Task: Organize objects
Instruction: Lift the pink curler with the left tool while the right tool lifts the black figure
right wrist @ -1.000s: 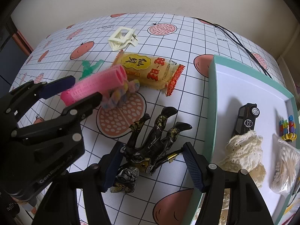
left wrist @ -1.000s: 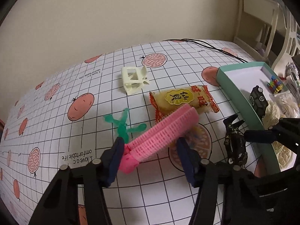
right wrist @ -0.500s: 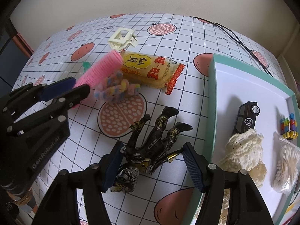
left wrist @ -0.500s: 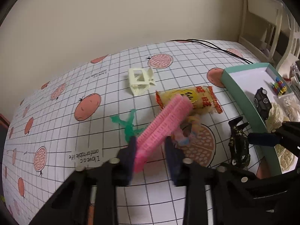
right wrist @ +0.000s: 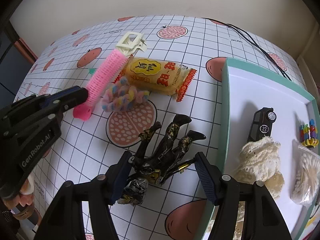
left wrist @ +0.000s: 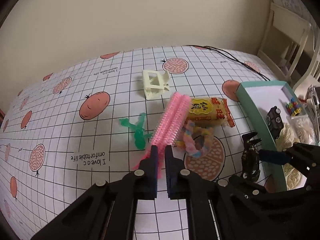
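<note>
Pink hair roller (left wrist: 172,120), light and springy, sits pinched at its flat tab end in the just-closed left tongs (left wrist: 160,152), angled up off the tabletop (left wrist: 60,140). Right tongs (right wrist: 162,164) gape around the black claw toy (right wrist: 164,150).

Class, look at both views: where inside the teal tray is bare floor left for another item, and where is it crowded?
The teal tray is bare across its far half, between the far rim and the toy car. Nearer, it is crowded: the lace cloth, cotton swabs bag and colourful bead toy sit together.
</note>
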A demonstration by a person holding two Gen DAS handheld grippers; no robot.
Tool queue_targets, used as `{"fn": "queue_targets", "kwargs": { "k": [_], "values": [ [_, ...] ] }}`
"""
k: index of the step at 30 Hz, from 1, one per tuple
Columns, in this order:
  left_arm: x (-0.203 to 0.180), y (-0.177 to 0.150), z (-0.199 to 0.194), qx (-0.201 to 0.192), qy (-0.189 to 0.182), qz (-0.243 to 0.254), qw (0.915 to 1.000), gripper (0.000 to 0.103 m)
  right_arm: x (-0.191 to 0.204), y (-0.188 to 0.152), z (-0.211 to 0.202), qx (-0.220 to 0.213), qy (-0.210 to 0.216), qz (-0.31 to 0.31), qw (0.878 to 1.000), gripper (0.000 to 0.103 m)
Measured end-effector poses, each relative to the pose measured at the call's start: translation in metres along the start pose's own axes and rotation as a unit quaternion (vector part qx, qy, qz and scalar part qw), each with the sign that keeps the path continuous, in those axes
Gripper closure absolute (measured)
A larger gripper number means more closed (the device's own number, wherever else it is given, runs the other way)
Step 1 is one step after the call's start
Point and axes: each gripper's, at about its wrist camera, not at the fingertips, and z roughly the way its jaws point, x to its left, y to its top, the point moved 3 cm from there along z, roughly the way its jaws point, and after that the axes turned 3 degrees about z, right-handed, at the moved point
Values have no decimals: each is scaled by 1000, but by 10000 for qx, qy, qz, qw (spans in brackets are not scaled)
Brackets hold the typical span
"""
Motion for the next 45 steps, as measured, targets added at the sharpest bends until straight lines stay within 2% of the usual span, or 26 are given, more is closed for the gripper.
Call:
{"fn": "queue_targets", "kwargs": {
  "k": [15, 17, 19, 21, 39, 41, 45],
  "values": [
    [0, 4, -3, -39, -55, 73, 10000, 95, -2, -1, -2, -1, 41, 56, 10000, 36],
    [1, 5, -4, -81, 60, 114, 9999, 88, -3, -1, -3, -6, 45, 64, 10000, 36],
    [1, 4, -3, -102, 40, 108, 9999, 66, -3, -1, -3, -8, 58, 76, 10000, 36],
    [1, 2, 1, -80, 96, 105, 9999, 60, -3, -2, -3, -7, 60, 77, 10000, 36],
    [0, -11, 28, 75, 245, 41, 9997, 60, -3, -5, -2, 7, -15, 57, 10000, 36],
    [2, -11, 27, 68, 172, -43, 9998, 63, -2, -5, -2, 11, -28, 53, 10000, 36],
    [3, -10, 24, 74, 177, -63, 9998, 75, -2, -5, -2, 4, -7, 91, 10000, 36]
  ]
}}
